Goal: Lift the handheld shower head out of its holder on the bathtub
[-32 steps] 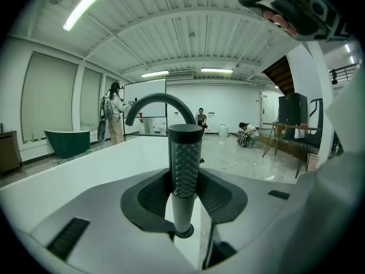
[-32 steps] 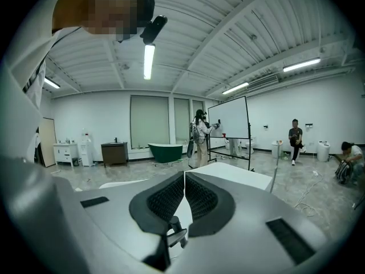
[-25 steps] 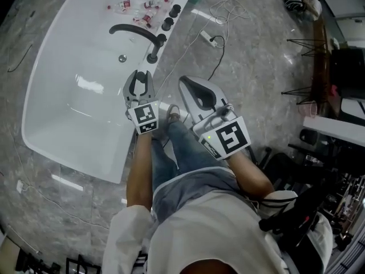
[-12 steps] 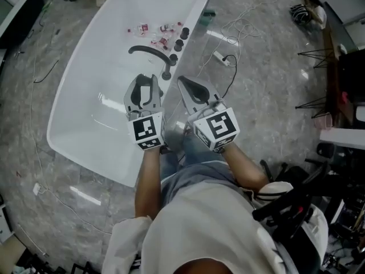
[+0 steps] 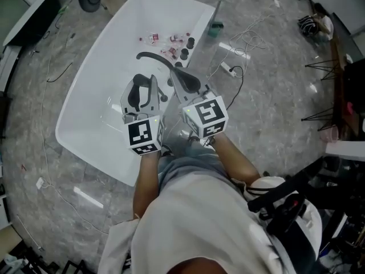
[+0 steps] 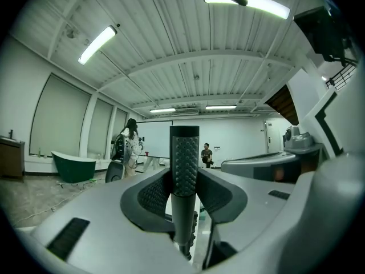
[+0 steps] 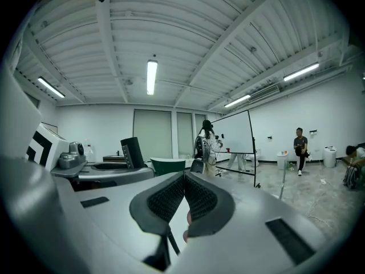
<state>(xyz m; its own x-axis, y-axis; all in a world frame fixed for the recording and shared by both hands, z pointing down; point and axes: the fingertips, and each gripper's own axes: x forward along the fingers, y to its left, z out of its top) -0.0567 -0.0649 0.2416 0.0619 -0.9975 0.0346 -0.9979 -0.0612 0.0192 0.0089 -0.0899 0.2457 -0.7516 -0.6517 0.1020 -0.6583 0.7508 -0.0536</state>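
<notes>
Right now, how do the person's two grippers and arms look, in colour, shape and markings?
The left gripper and the right gripper both have smooth light-grey bodies that taper into two curved jaws. The jaws are lined with dark pads that have a dotted texture. Behind each gripper sits a cube with black-and-white square markers. The person wears a white shirt with short sleeves, and the forearms are bare.

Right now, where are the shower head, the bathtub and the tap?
shower head (image 6: pixel 185 164), left gripper view, on its bumpy dark handle.
bathtub (image 5: pixel 94 110), head view, on its bare white inside.
tap (image 5: pixel 153 56), head view, on its curved black spout.
</notes>
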